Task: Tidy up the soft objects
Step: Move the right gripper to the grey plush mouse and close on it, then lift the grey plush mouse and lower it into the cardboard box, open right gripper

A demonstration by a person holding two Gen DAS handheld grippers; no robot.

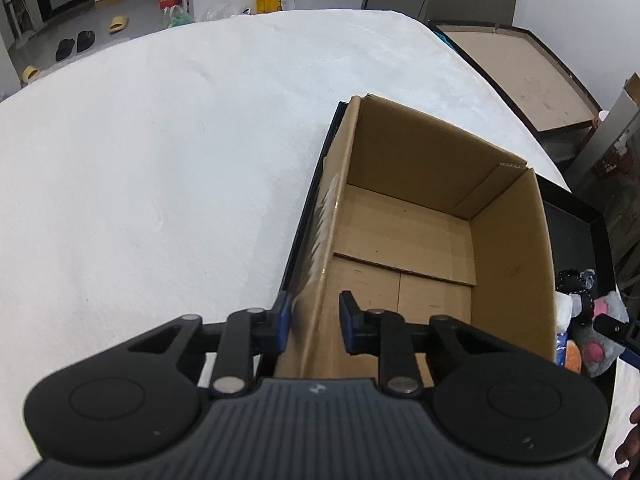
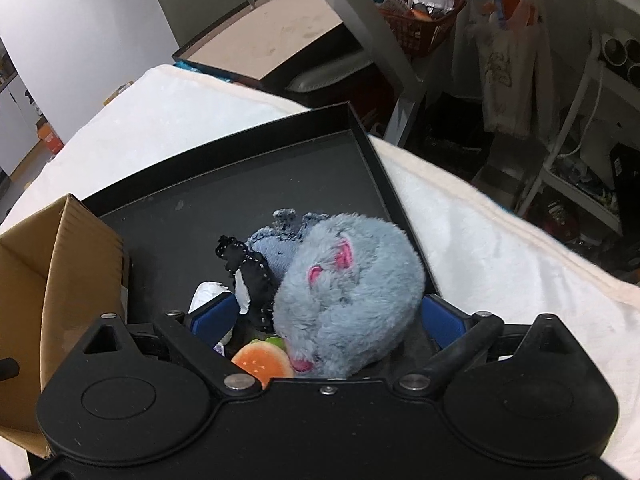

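Note:
An open cardboard box (image 1: 424, 236) stands in a black tray (image 2: 240, 184) on a white cloth. My left gripper (image 1: 313, 320) straddles the box's near left wall, its blue pads close on each side; I cannot tell if they press it. In the right wrist view a grey plush mouse (image 2: 348, 288) with pink ears lies in the tray among a blue-grey sock (image 2: 276, 248), a black lace piece (image 2: 252, 276), a white cloth (image 2: 208, 292) and an orange soft toy (image 2: 260, 362). My right gripper (image 2: 328, 320) is open wide, its fingers on either side of the mouse.
The white cloth-covered surface (image 1: 140, 160) spreads left of the box. The soft pile also shows at the left wrist view's right edge (image 1: 600, 328). A brown-topped table (image 2: 272, 36), an orange basket (image 2: 420, 20) and a white rack (image 2: 580, 168) stand beyond.

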